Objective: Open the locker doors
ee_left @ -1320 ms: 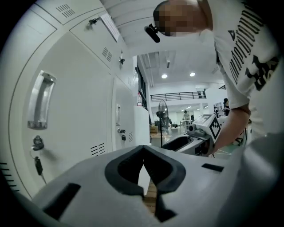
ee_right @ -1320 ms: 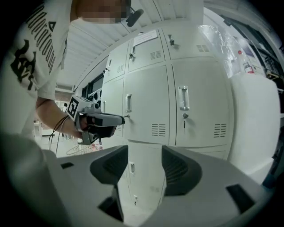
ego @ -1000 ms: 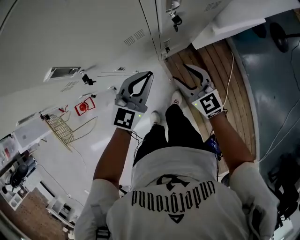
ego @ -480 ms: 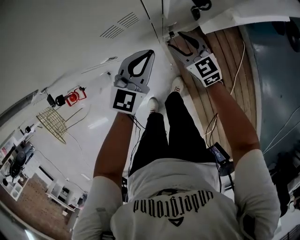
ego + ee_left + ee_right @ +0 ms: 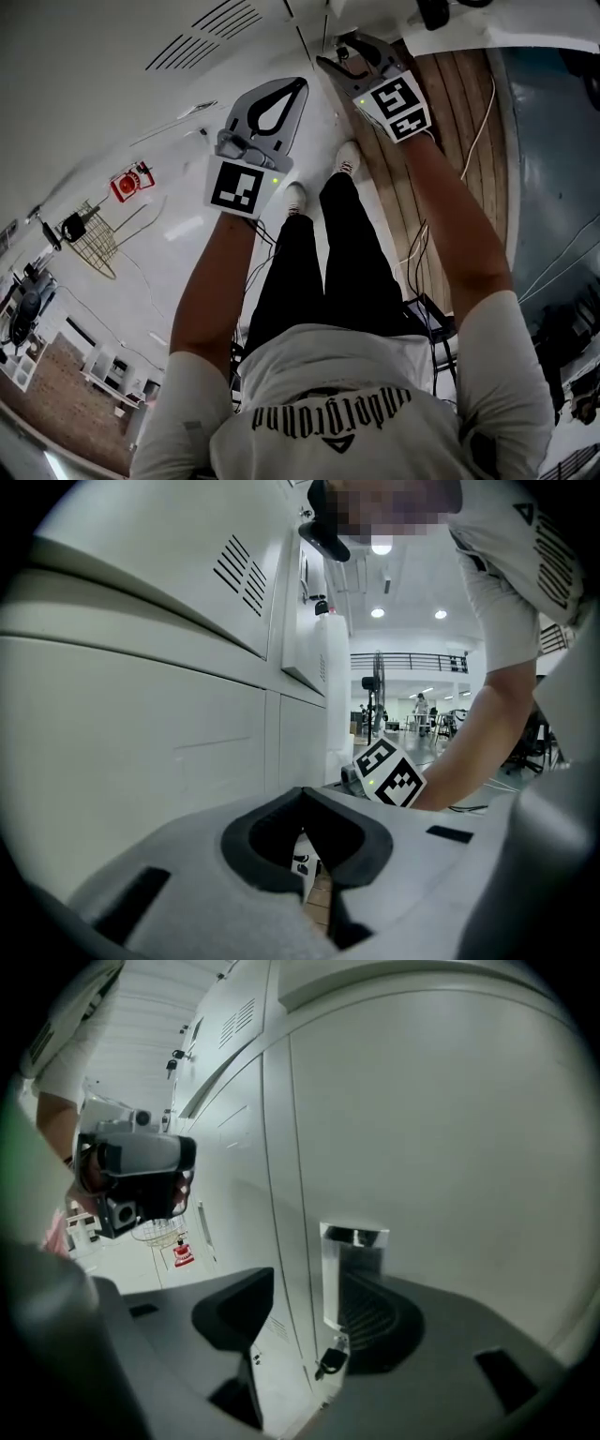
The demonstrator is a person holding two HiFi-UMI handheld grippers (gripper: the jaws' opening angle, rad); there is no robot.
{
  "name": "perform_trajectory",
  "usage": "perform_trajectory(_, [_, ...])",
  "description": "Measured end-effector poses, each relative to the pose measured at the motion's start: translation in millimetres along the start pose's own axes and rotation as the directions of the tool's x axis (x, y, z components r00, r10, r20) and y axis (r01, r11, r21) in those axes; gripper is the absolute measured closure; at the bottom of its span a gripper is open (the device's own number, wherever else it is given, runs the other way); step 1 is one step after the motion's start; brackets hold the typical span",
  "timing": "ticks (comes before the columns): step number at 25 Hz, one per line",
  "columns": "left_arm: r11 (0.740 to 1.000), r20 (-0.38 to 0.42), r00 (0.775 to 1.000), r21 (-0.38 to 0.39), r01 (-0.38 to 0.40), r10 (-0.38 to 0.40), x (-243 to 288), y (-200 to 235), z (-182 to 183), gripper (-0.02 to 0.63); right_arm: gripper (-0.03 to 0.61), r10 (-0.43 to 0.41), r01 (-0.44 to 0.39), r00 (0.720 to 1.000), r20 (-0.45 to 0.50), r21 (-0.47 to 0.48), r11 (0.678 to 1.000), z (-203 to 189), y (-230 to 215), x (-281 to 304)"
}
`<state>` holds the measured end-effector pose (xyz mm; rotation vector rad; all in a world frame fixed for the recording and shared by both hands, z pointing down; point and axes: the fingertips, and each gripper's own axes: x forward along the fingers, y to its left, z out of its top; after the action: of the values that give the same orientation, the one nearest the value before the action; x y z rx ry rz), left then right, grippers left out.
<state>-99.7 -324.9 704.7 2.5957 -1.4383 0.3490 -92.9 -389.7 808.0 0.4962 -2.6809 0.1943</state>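
Two grippers face the white locker doors [image 5: 441,1147]; the left gripper [image 5: 303,86] is pinched together, empty; the right gripper [image 5: 305,1288], wide but just closing slightly, flanks a door's metal handle [image 5: 349,1269] without gripping it.

Left hand-held gripper [image 5: 304,794]: jaws seen closed tip to tip, nothing gripped. White locker doors [image 5: 141,724] seen at left, vent slots [image 5: 242,574] cut higher up. Marker cube [image 5: 389,772] and forearm [image 5: 487,714] seen beyond jaws, at right.
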Motion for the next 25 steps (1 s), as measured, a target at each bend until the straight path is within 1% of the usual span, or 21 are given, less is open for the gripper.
perform_trajectory(1, [1.000, -0.004, 1.000, -0.004, 0.000, 0.000, 1.3, 0.3, -2.0, 0.606, 0.345, 0.001, -0.001, 1.000, 0.011, -0.001, 1.000, 0.3, 0.2, 3.0])
perform_trajectory(3, [1.000, -0.005, 1.000, -0.011, -0.002, 0.002, 4.1, 1.5, -5.8, 0.606, 0.379, -0.013, 0.013, 0.999, 0.032, -0.001, 1.000, 0.2, -2.3, 4.9])
perform_trajectory(6, [1.000, 0.001, 1.000, -0.022, -0.011, 0.011, 6.2, 2.8, -9.7, 0.606, 0.394, -0.029, 0.030, 0.999, 0.037, -0.011, 0.999, -0.3, -3.9, 5.3])
perform_trajectory(10, [0.999, 0.014, 1.000, -0.048, -0.014, 0.015, 5.3, 0.3, -7.3, 0.606, 0.394, -0.046, 0.046, 0.998, 0.036, 0.003, 0.999, 2.1, -3.1, 4.3])
perform_trajectory(13, [0.999, 0.015, 1.000, -0.034, -0.007, 0.007, 3.9, -2.2, -4.2, 0.606, 0.393, -0.063, 0.062, 0.997, 0.044, 0.020, 0.998, 2.1, -2.4, 4.6])
perform_trajectory(21, [0.998, 0.008, 1.000, -0.070, -0.002, 0.002, -2.0, -11.8, -10.1, 0.606, 0.396, -0.157, 0.155, 0.986, 0.046, 0.051, 0.987, -6.3, 5.0, -12.0])
perform_trajectory(23, [0.997, 0.008, 1.000, -0.078, 0.009, -0.009, -3.6, -17.0, -8.8, 0.606, 0.418, -0.194, 0.191, 0.980, 0.046, 0.056, 0.980, -11.1, 7.3, -22.3])
perform_trajectory(25, [0.997, 0.005, 1.000, -0.069, 0.027, -0.027, -4.5, -23.6, -7.1, 0.606, 0.437, -0.234, 0.230, 0.971, 0.052, 0.071, 0.971, -16.3, 9.7, -33.4])
